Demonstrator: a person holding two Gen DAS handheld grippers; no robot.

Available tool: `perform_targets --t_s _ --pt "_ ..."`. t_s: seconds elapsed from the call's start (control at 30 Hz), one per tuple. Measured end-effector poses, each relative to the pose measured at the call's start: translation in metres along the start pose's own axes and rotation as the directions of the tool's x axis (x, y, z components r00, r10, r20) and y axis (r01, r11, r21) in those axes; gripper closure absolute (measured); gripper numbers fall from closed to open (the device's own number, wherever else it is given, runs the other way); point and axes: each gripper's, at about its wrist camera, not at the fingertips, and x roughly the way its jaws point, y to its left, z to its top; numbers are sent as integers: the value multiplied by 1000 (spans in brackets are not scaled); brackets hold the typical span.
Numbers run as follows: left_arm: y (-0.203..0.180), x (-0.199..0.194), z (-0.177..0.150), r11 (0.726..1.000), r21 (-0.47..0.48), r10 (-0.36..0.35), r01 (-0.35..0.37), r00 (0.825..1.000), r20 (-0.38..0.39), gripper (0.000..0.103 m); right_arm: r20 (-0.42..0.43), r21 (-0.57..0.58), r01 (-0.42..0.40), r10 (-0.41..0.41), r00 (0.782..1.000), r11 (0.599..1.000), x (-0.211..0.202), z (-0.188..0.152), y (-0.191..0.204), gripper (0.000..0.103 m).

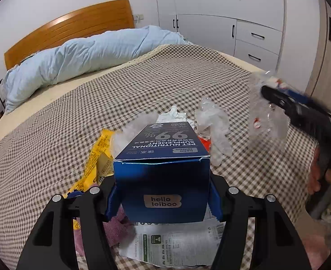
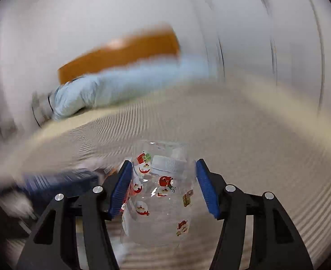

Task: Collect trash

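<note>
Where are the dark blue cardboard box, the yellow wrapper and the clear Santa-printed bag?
Dark blue cardboard box (image 1: 163,186), left wrist view, near end face.
Yellow wrapper (image 1: 97,157), left wrist view, middle.
Clear Santa-printed bag (image 2: 160,193), right wrist view, centre.

Both tools look alike: the left gripper (image 1: 163,193) and the right gripper (image 2: 164,189) have matte black angular arms, each arm carrying two round silver screws, and flat blue ribbed pads (image 2: 207,190) lining the inner faces of the jaws.

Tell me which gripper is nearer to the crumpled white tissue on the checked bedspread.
Left. The left gripper, holding the dark blue cardboard box, is just before the tissue; the right gripper is off to its right, holding clear plastic.
</note>
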Motion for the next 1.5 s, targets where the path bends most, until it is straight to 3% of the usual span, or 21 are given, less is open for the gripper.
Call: perform_targets --t_s 0.17,0.3,0.37,0.5,0.7,0.77,0.83,0.87,0.9,0.93,0.97,1.03,1.07,1.13,1.23,1.4,1.5 --pt "-5 -9 3 1000 -4 4 -4 1000 5 43 199 -296 149 -92 976 944 -29 -27 28 46" --pt "-9 -12 2 1000 4 8 -8 1000 6 43 298 -276 149 -62 953 950 -49 -29 21 46" --pt "-10 -13 3 1000 2 7 -7 1000 6 43 362 -232 171 -78 929 958 -56 -22 12 45" --pt "-11 -14 0 1000 -1 2 -2 1000 7 43 389 -204 169 -79 918 964 -53 -19 9 44" --pt "-12 -5 -9 1000 1 -8 8 1000 -14 43 314 -387 211 -87 945 898 -31 -77 31 44" --pt "-14 -4 -12 1000 6 -8 8 1000 -17 43 366 -428 249 -85 927 869 -40 -90 38 44" --pt "-15 -2 -14 1000 11 -9 10 1000 -20 43 447 -459 309 -84 890 833 -50 -96 45 43" --pt "-16 -1 -15 1000 11 -9 10 1000 -20 43 458 -465 314 -78 885 828 -53 -96 46 43" --pt "-16 -1 -16 1000 11 -9 9 1000 -20 43 435 -459 280 -61 898 843 -53 -94 44 43" --pt "-16 -1 -16 1000 10 -10 10 1000 -20 43 387 -417 206 -32 922 885 -52 -87 37 43" --pt "-16 -1 -17 1000 8 -11 11 1000 -20 43 379 -388 191 -33 925 902 -52 -83 33 43" --pt "-16 0 -18 1000 5 -15 15 1000 -22 43 420 -457 272 -64 905 847 -51 -88 44 43" --pt "-16 0 -19 1000 6 -15 15 1000 -24 43 414 -474 253 -40 909 844 -52 -90 47 43" --pt "-17 1 -21 1000 8 -17 17 1000 -25 43 389 -441 195 -9 921 876 -54 -90 45 43" --pt "-17 0 -23 1000 10 -23 24 999 -25 43 378 -429 189 -14 926 883 -50 -90 46 42" --pt "-19 0 -27 999 22 -24 25 999 -36 43 202 -388 47 36 979 920 -30 -83 41 42" --pt "-18 0 -32 999 11 -32 33 999 -43 43 92 -317 -50 83 992 947 -21 -80 34 42"
